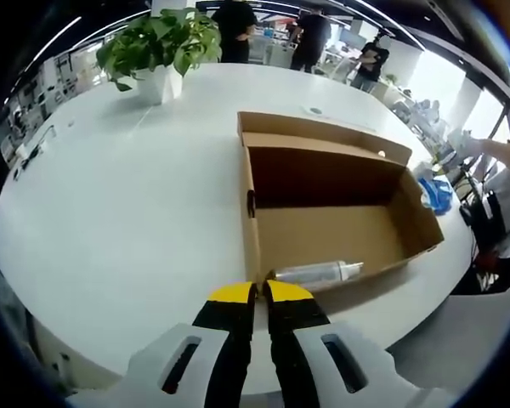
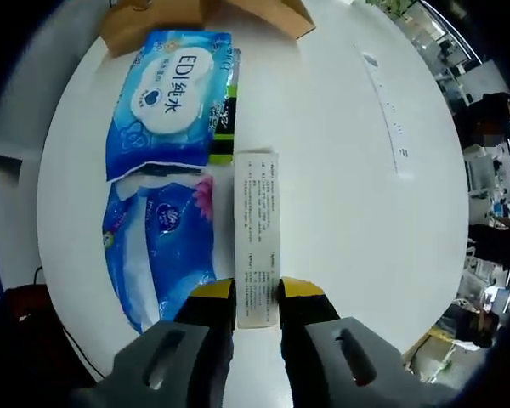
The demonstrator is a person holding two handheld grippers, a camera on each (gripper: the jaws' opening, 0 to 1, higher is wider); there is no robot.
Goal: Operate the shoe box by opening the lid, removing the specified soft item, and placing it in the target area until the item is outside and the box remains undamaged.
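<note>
The brown cardboard shoe box [image 1: 331,229] lies on the white table [image 1: 110,212] with its lid folded back. A clear bottle [image 1: 319,273] rests inside along the near wall. My left gripper [image 1: 261,293] hovers just before the box's near corner, its yellow-tipped jaws together with nothing between them. In the right gripper view, my right gripper [image 2: 257,293] is shut on the near end of a long white carton [image 2: 257,229] that stretches away over the table. To its left lie two blue soft wipe packs [image 2: 166,93] [image 2: 157,246], with a green-black pack [image 2: 225,106] beside them. A corner of the shoe box [image 2: 153,21] shows beyond them.
A potted plant [image 1: 161,51] stands at the table's far side, and several people [image 1: 310,34] stand behind it. A blue packet [image 1: 438,194] lies right of the box near the table edge. Bare tabletop [image 2: 365,212] spreads right of the carton.
</note>
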